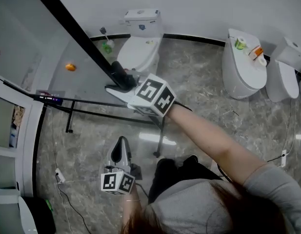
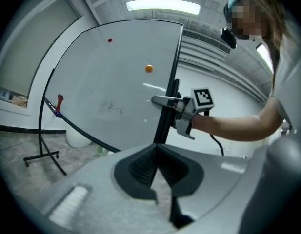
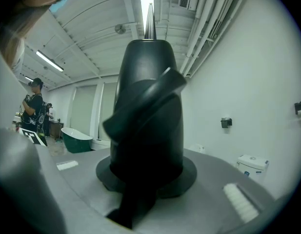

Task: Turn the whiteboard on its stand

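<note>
The whiteboard (image 1: pixel 38 48) stands tilted at the left on its black stand (image 1: pixel 111 115), seen from above. My right gripper (image 1: pixel 122 79) is shut on the board's black frame edge (image 1: pixel 77 30), about halfway along it. In the left gripper view the board (image 2: pixel 101 77) faces me, carrying an orange magnet (image 2: pixel 149 68) and a red magnet (image 2: pixel 110 40), and the right gripper (image 2: pixel 166 101) clamps its right edge. In the right gripper view the dark jaws (image 3: pixel 148 87) fill the middle, with the thin board edge (image 3: pixel 150 18) rising above them. My left gripper (image 1: pixel 122 147) hangs low in front of me, shut and holding nothing.
Three white toilets (image 1: pixel 139 45) (image 1: pixel 244 65) (image 1: pixel 283 77) stand along the far wall. The stand's legs (image 1: pixel 160 138) and a cable (image 1: pixel 62 184) lie on the grey marble floor. A green bathtub (image 3: pixel 78 139) and another person (image 3: pixel 33 106) are far behind.
</note>
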Motion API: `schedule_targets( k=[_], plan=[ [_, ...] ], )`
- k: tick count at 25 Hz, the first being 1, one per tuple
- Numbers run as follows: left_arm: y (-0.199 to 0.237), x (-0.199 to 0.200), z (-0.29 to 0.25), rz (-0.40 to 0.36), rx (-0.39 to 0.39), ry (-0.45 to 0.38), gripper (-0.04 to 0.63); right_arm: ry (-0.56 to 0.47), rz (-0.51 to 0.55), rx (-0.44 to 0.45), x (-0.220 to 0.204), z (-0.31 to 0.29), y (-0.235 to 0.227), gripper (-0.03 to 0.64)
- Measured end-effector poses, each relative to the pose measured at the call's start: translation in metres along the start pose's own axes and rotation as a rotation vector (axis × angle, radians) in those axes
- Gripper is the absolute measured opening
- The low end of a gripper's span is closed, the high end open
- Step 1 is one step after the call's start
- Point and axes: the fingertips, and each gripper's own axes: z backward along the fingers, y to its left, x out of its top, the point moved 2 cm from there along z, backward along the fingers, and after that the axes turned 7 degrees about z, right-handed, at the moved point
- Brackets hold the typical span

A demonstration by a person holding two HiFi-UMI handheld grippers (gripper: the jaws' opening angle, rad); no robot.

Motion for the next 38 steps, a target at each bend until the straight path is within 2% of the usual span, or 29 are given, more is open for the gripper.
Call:
schedule_targets(
  k=[7, 12, 16, 18, 22, 26, 30, 32, 34, 38],
  plan=[
    [0.040, 0.007, 0.020, 0.006, 0.043, 0.013, 0.002, 0.004, 0.002, 0.014, 0.001, 0.005, 0.001, 0.081],
    [0.057, 0.035, -0.009, -0.101, 0.006, 0.013, 0.002, -0.013, 0.003, 0.005, 0.003, 0.033, -0.007, 0.081],
    [0.091, 0.072, -0.037, -0.236, 0.057, 0.013, 0.002, -0.024, 0.001, -0.007, 0.001, 0.052, -0.006, 0.081],
    [0.101, 0.096, -0.062, -0.269, 0.051, 0.015, 0.002, -0.031, 0.008, -0.014, 0.003, 0.059, -0.006, 0.081],
    [0.068, 0.114, -0.103, -0.304, 0.001, -0.026, 0.002, -0.041, 0.008, -0.024, 0.000, 0.084, -0.008, 0.080],
    [0.030, 0.102, -0.122, -0.342, -0.034, -0.015, 0.002, -0.049, 0.005, -0.017, -0.001, 0.112, -0.010, 0.080],
    [0.012, 0.089, -0.131, -0.328, -0.082, -0.004, 0.003, -0.048, 0.001, -0.018, -0.009, 0.134, -0.015, 0.081],
    [0.006, 0.084, -0.139, -0.355, -0.100, 0.022, 0.004, -0.050, 0.005, -0.023, -0.013, 0.142, -0.021, 0.080],
    [-0.003, 0.075, -0.150, -0.373, -0.099, 0.051, 0.005, -0.050, 0.002, -0.028, -0.019, 0.154, -0.029, 0.080],
    [-0.045, 0.046, -0.179, -0.340, -0.064, 0.043, 0.006, -0.047, -0.005, -0.040, -0.039, 0.205, -0.050, 0.080]
  ],
)
